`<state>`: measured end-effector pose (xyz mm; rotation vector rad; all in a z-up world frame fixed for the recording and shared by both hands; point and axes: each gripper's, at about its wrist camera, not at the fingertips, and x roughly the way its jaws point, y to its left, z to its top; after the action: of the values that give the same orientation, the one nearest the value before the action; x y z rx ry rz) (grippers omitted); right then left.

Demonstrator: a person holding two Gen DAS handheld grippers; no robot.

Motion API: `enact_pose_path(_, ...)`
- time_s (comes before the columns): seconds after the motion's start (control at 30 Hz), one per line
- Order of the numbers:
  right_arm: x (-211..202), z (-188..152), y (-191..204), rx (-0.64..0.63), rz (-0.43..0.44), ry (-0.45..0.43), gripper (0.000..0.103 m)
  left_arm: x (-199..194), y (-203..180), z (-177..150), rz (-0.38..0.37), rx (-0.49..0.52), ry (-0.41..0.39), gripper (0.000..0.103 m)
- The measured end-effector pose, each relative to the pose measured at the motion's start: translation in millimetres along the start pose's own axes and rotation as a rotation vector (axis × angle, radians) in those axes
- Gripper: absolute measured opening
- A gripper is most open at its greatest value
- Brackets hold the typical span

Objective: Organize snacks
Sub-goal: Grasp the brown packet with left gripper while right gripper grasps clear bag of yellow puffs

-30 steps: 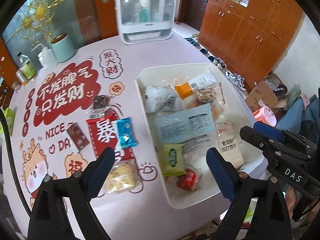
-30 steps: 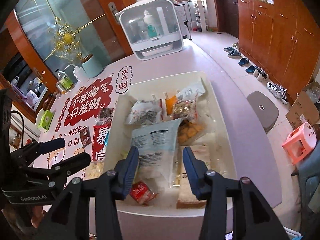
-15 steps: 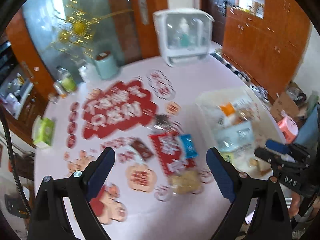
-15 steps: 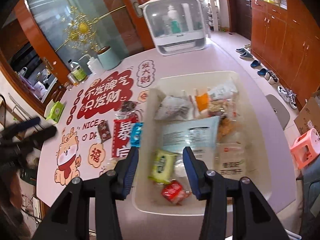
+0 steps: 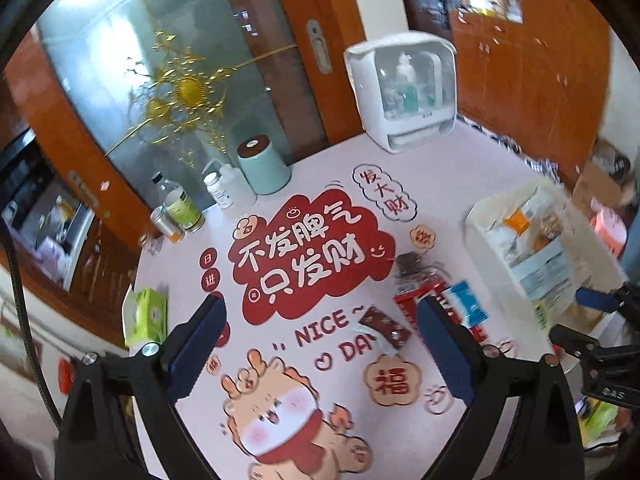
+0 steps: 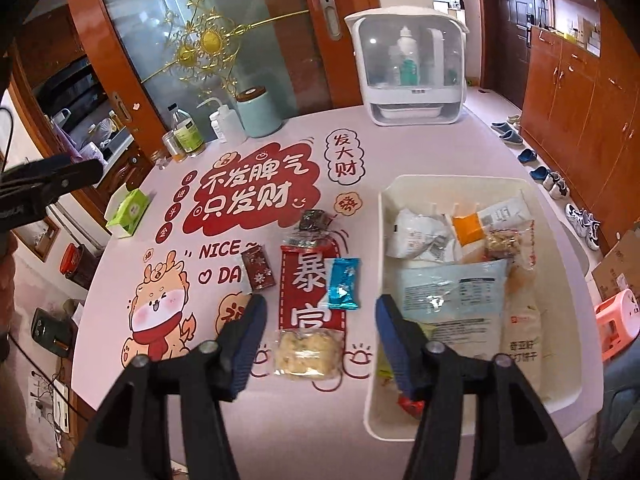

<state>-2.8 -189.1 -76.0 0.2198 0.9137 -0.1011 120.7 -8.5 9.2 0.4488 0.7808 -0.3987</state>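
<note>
We held both hand-held grippers above the counter (image 6: 400,136) with nothing in them. The right hand-held gripper (image 6: 318,334) had its jaws wide apart, and just ahead of it, between the fingers, lay the clear packet of pale puffed snack (image 6: 308,354). A little further ahead sat the shiny blue foil sachet (image 6: 343,284), with the dark red starred wrapper (image 6: 258,269) off to the gripper's left and the dark brown crinkled packet (image 6: 314,220) beyond them. To the gripper's right stood the cream plastic bin (image 6: 386,216), already crowded with bags, the large pale blue pouch (image 6: 452,292) uppermost.

The left hand-held gripper (image 5: 320,342) was likewise spread open, hovering over the printed cartoon, with the red starred wrapper just ahead of its right finger and the blue sachet further right.

We judged the main risk to lie in the flat packets: the thin foil sachet and the wrapper hugged the counter, so closing fingers could skate over them or push them along rather than lift them. The puffed snack could crush under a hard clamp. Since both grippers pointed towards the same cluster, they might collide. A packet dropped onto the heaped bin could also slide off over its wall.

Farthest away, the mint green canister (image 6: 258,114) and white lidded cabinet (image 6: 408,68) stood well clear.
</note>
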Motion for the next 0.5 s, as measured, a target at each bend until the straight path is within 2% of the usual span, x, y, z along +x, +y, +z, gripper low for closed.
enact_pose_path(0.07, 11.3, -3.8, 8.8, 0.001, -0.010, 0.015, 0.070, 26.9, 0.4, -4.0, -0.030, 0.030, 0.033, 0.096)
enact_pose_path(0.17, 33.0, -13.1, 22.8, 0.007, -0.029, 0.051, 0.075, 68.5, -2.0, -13.0, -0.097, 0.039, 0.099, 0.096)
enact_pose_path(0.4, 69.8, -33.7, 42.0, 0.027, -0.040, 0.108, 0.078, 144.3, -18.5, -39.5, -0.194, 0.054, 0.202, 0.096)
enact_pose_path(0.5, 94.5, -44.2, 51.3, 0.016, -0.073, 0.140, 0.078, 171.1, -22.9, -48.2, -0.228, 0.042, 0.245, 0.096)
